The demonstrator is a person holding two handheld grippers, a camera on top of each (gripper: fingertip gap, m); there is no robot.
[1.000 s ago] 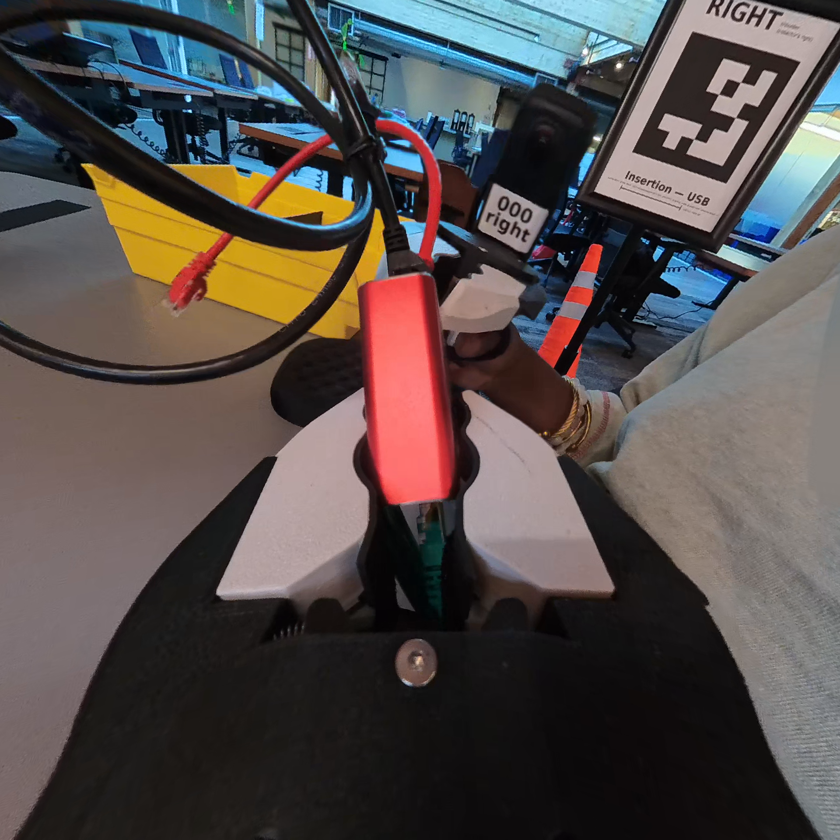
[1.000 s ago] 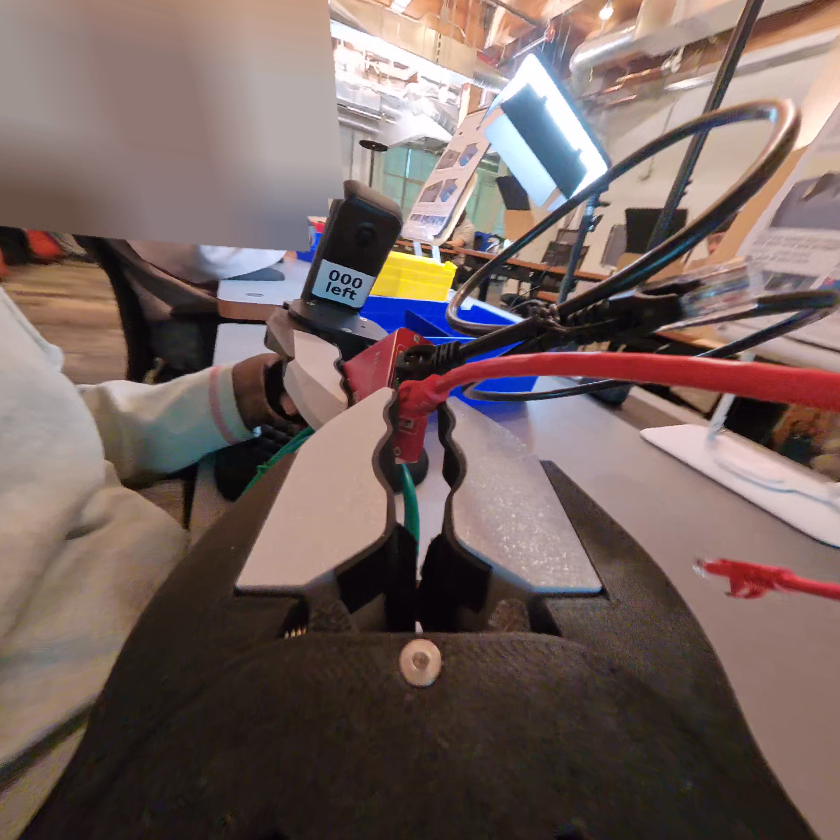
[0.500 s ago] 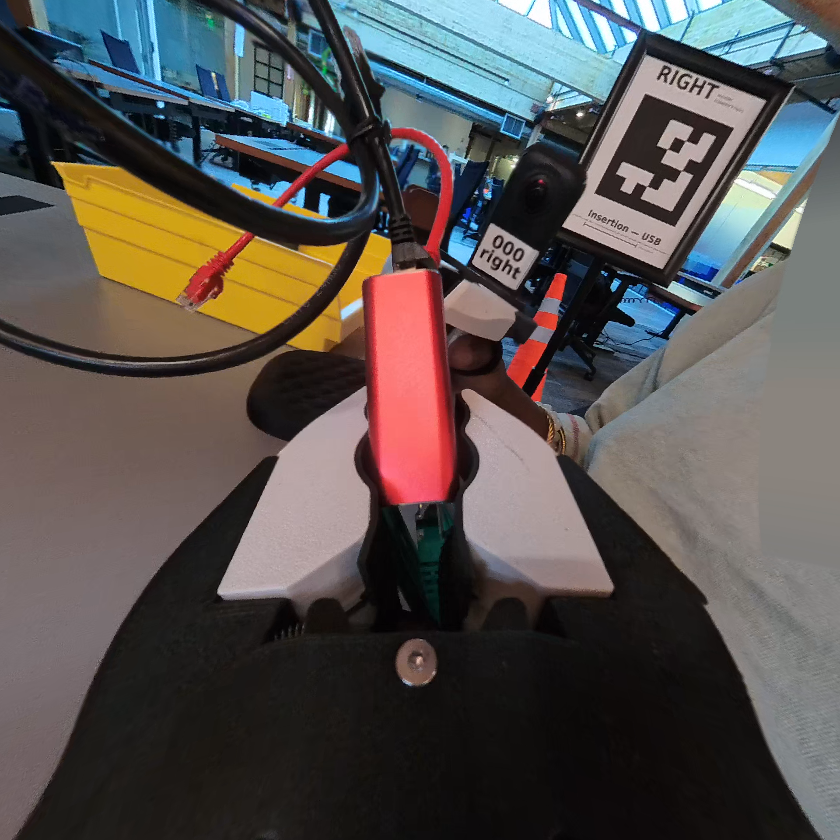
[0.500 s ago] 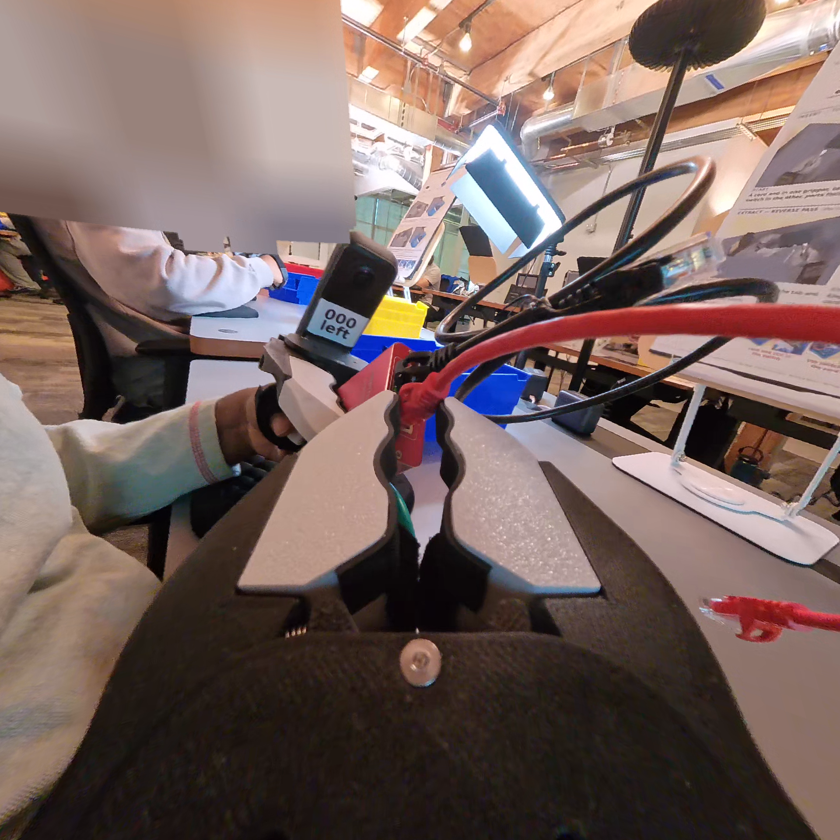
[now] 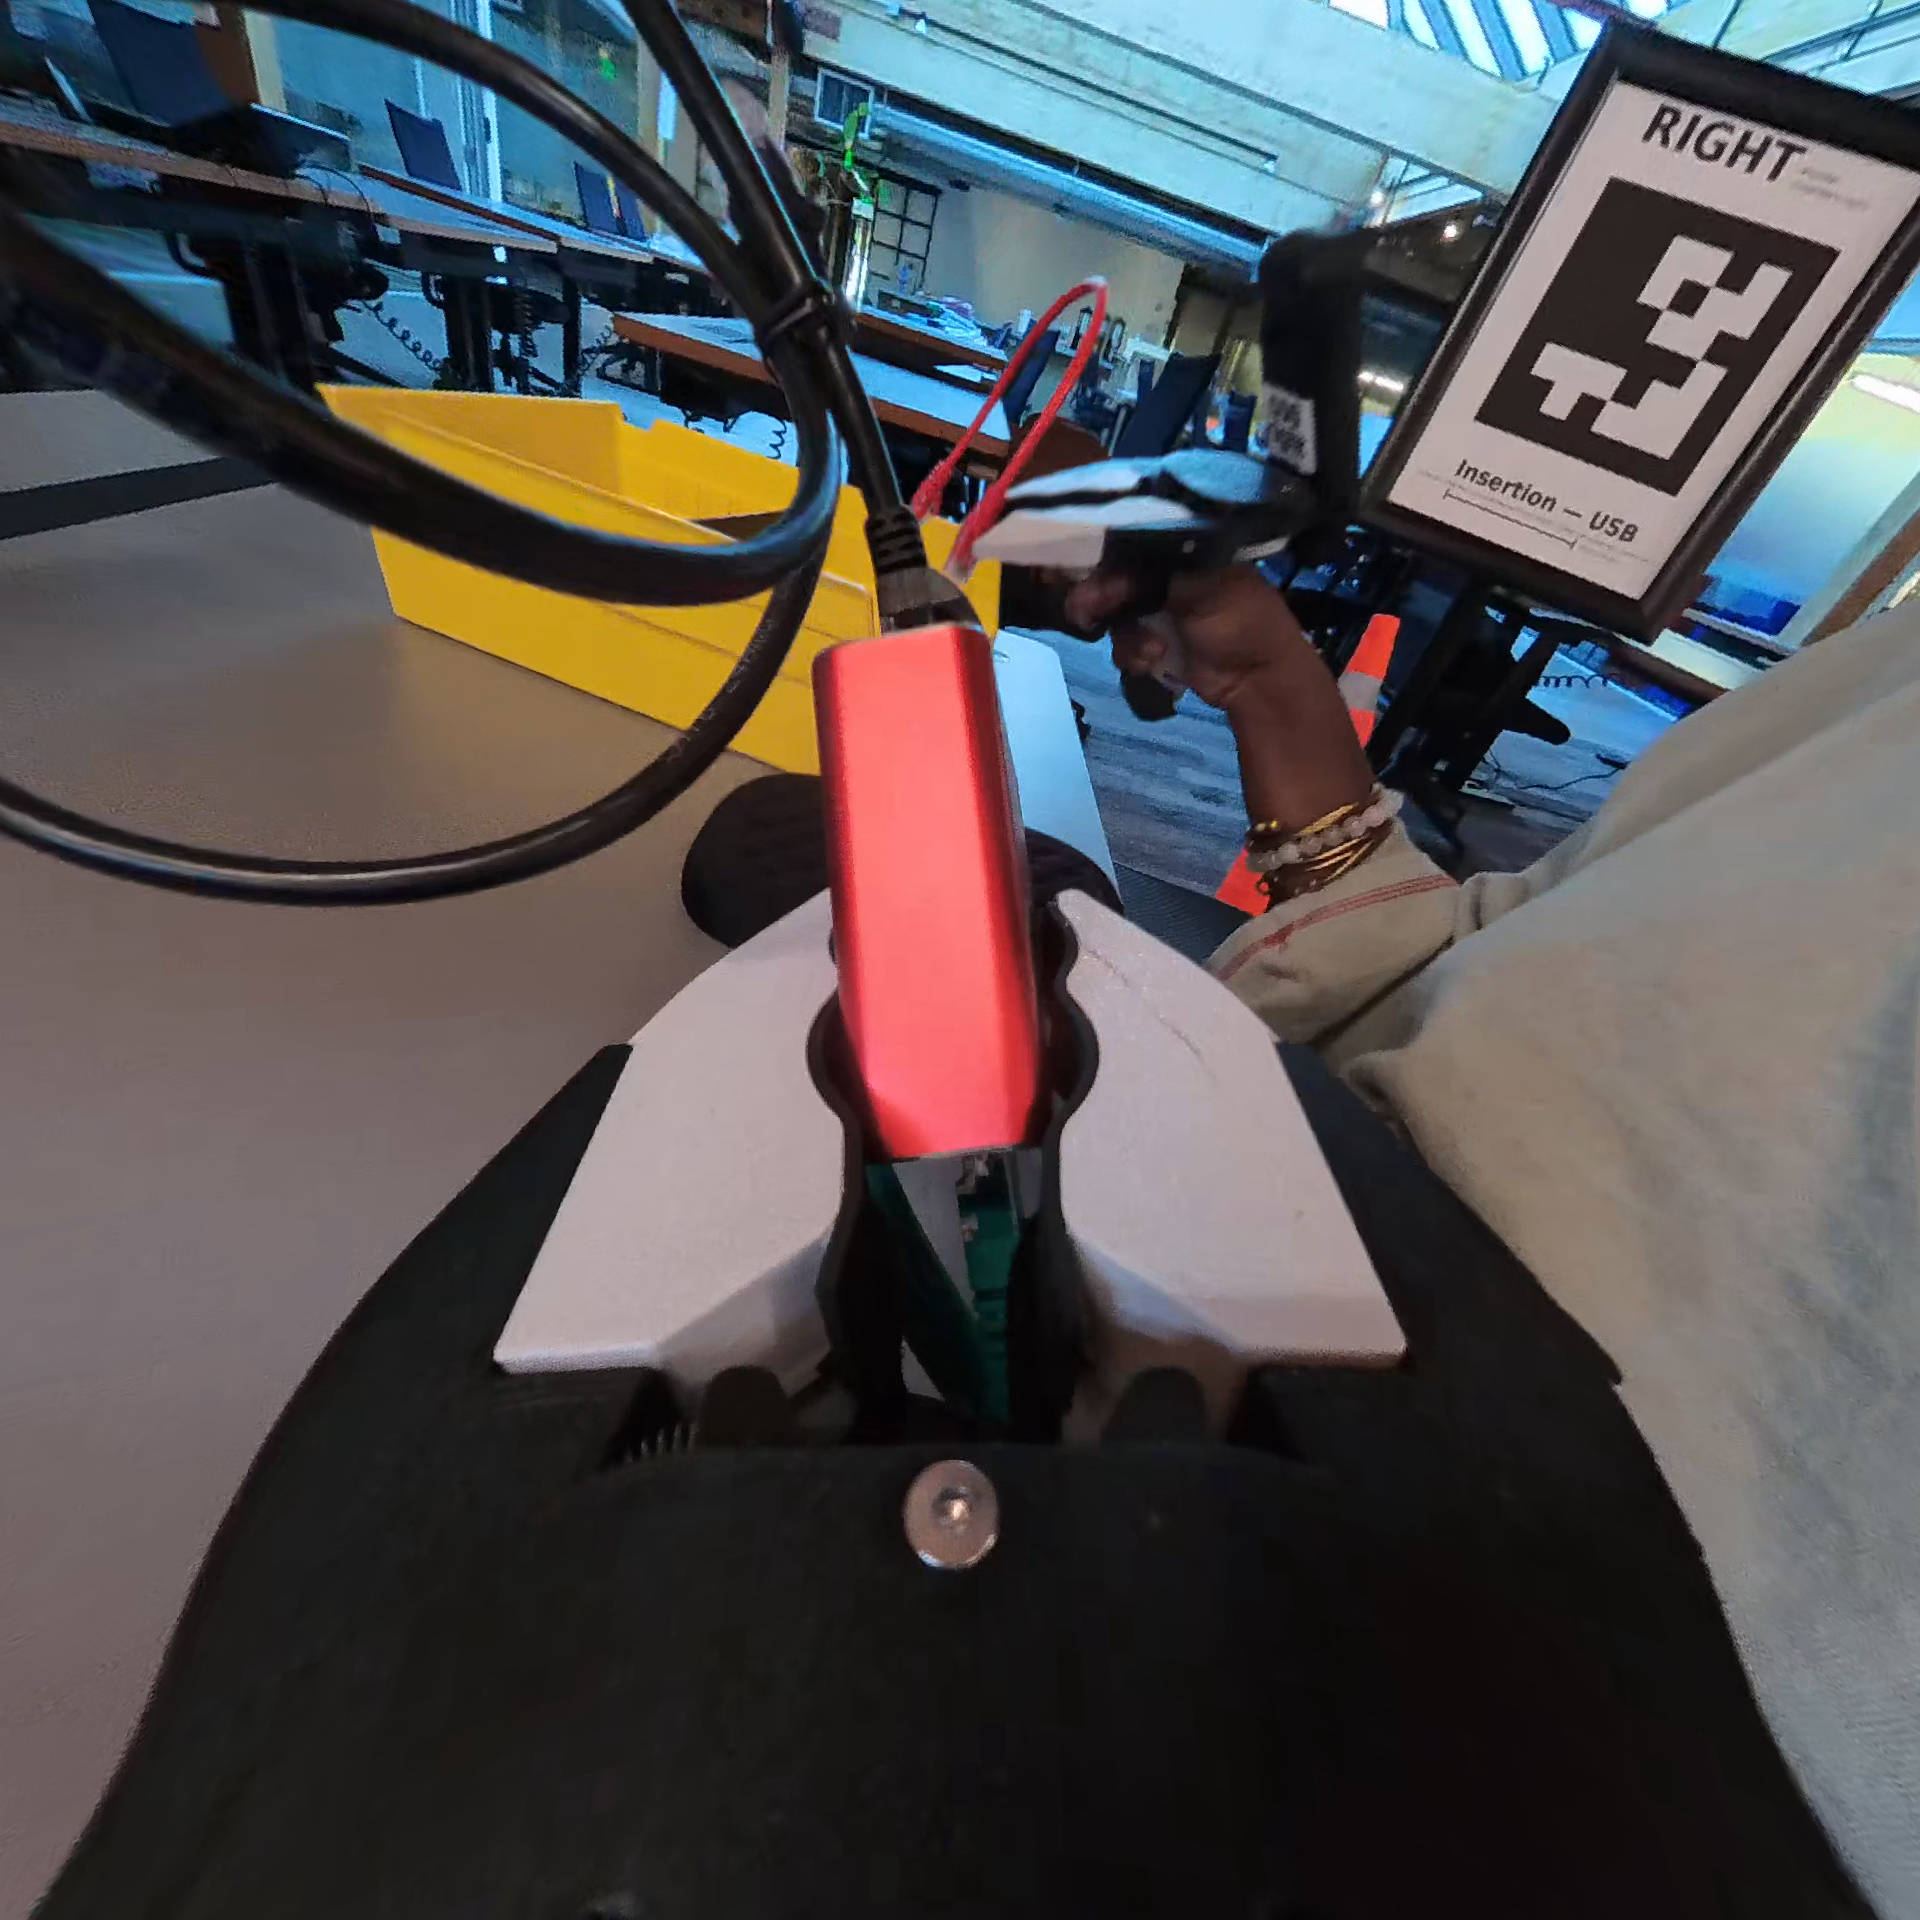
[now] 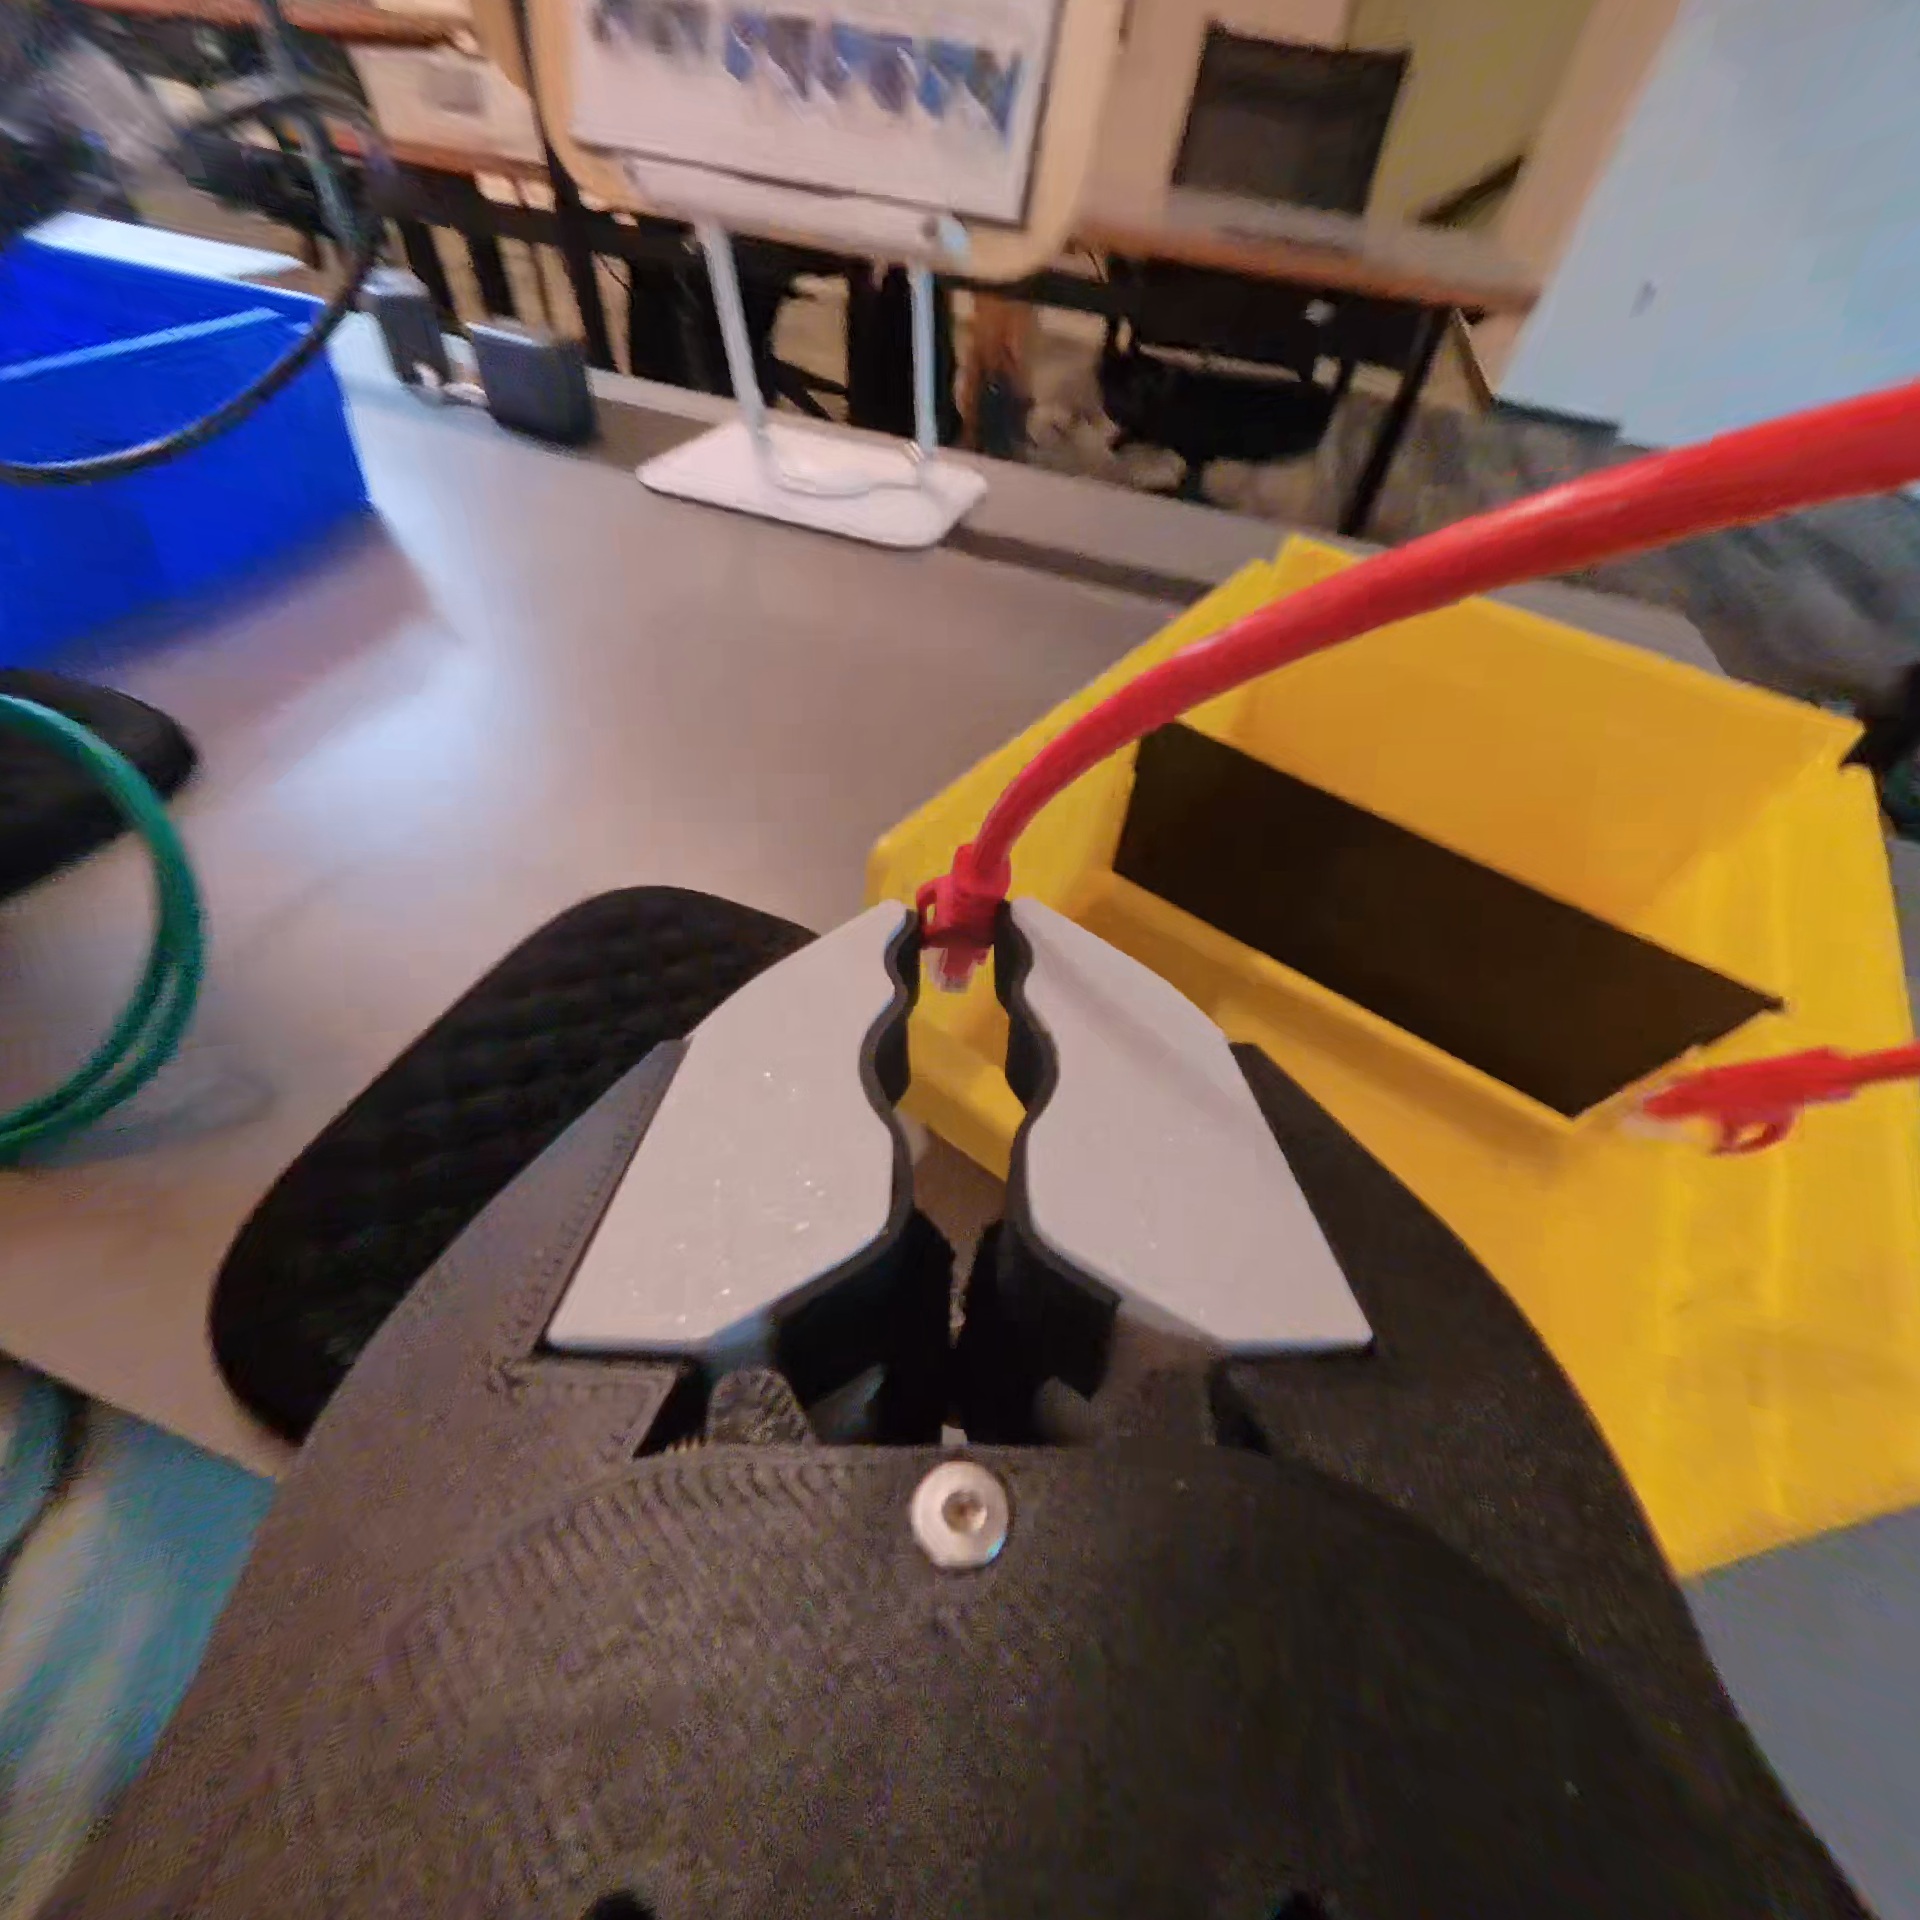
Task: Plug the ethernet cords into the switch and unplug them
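Left gripper (image 5: 940,1023) clenched on the red switch (image 5: 920,883), held nearly upright above the table (image 5: 260,935), well clear of it. Black cable (image 5: 436,499) plugged into the switch's top end, looping off to the left; green cord (image 5: 982,1288) plugged into its lower end, down between the fingers (image 5: 686,1195). Right gripper (image 6: 956,951) clamped at the very tips on the red cord's plug (image 6: 961,920), free of the switch, over the near corner of the yellow bin (image 6: 1507,935). Red cord (image 6: 1351,582) arching up to the right, second plug (image 6: 1745,1107) dangling over the bin. Blue bin (image 6: 156,457) toward the table's far left, white stand (image 6: 821,488) at the far edge. Framed marker sign (image 5: 1662,312) past the right gripper.
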